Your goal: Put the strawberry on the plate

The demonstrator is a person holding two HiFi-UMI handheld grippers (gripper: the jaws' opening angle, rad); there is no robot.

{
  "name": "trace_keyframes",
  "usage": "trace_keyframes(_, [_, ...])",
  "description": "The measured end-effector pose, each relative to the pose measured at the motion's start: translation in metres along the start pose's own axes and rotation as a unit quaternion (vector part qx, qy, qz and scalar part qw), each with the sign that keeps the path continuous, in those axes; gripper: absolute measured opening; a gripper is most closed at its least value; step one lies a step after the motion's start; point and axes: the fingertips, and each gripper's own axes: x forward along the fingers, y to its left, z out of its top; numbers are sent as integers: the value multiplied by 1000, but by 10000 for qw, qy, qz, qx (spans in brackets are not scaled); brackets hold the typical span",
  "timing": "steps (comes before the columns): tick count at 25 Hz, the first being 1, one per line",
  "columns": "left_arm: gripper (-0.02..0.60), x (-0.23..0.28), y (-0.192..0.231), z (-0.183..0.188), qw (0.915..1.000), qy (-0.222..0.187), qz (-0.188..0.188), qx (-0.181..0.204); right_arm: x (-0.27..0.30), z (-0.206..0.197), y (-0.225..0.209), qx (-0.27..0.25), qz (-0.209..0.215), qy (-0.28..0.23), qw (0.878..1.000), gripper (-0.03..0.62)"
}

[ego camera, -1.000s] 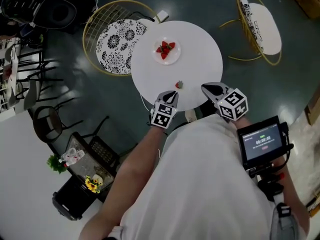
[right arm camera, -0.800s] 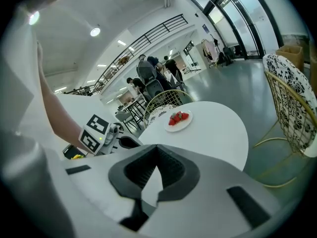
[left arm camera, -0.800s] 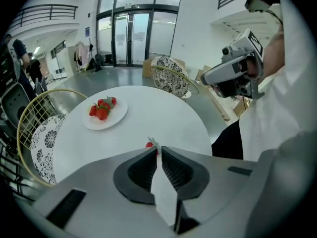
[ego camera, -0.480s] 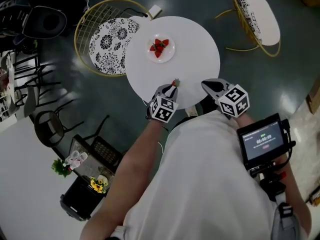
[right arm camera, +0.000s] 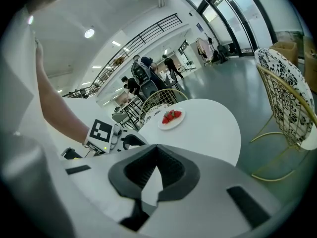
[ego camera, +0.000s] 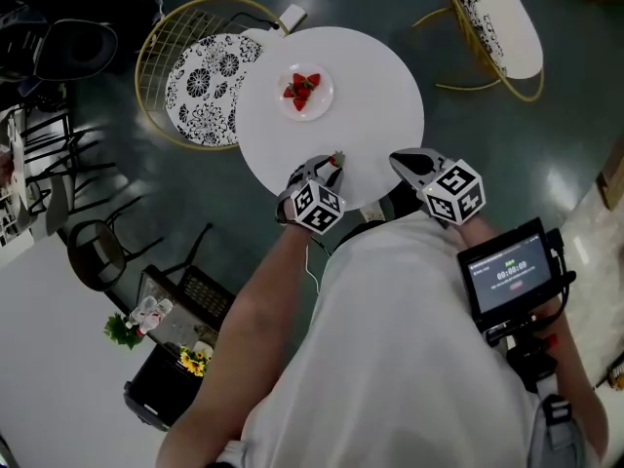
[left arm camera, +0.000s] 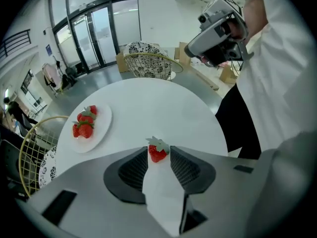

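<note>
A small red strawberry (ego camera: 337, 156) lies near the front edge of the round white table (ego camera: 375, 86). My left gripper (ego camera: 331, 165) has its tips on either side of it. In the left gripper view the strawberry (left arm camera: 157, 151) sits on the table between the jaw tips, and the jaws are opening. The white plate (ego camera: 324, 102) stands at the table's far left and holds several strawberries (ego camera: 300, 86); it also shows as the plate (left arm camera: 102, 125) in the left gripper view. My right gripper (ego camera: 399, 160) hovers at the table's front edge, shut and empty, its tips (right arm camera: 157, 148) meeting.
A gold wire chair with a black-and-white cushion (ego camera: 195, 71) stands left of the table. Another chair (ego camera: 497, 27) is at the far right. A small monitor (ego camera: 507, 273) hangs at the person's chest. Dark chairs and a flower basket (ego camera: 156, 339) are at the left.
My left gripper has moved forward to the strawberry, whose sides its tips now flank. The right gripper has held its place at the table's edge.
</note>
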Motion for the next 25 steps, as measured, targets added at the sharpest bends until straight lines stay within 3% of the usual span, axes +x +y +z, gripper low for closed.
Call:
trace_keyframes(9, [121,9,0,-8,9989,324,-36,339,-2,-3,-5,60,-87,-2,9999,5])
trace_keyframes(20, [121,11,3,-4,9994,261,18,238,-3,-3,-7,83,-111,6,9999,5])
trace_keyframes(25, [121,4,6,4,9999,69,112,12,-3,2,-7,11,-86,1,10000,5])
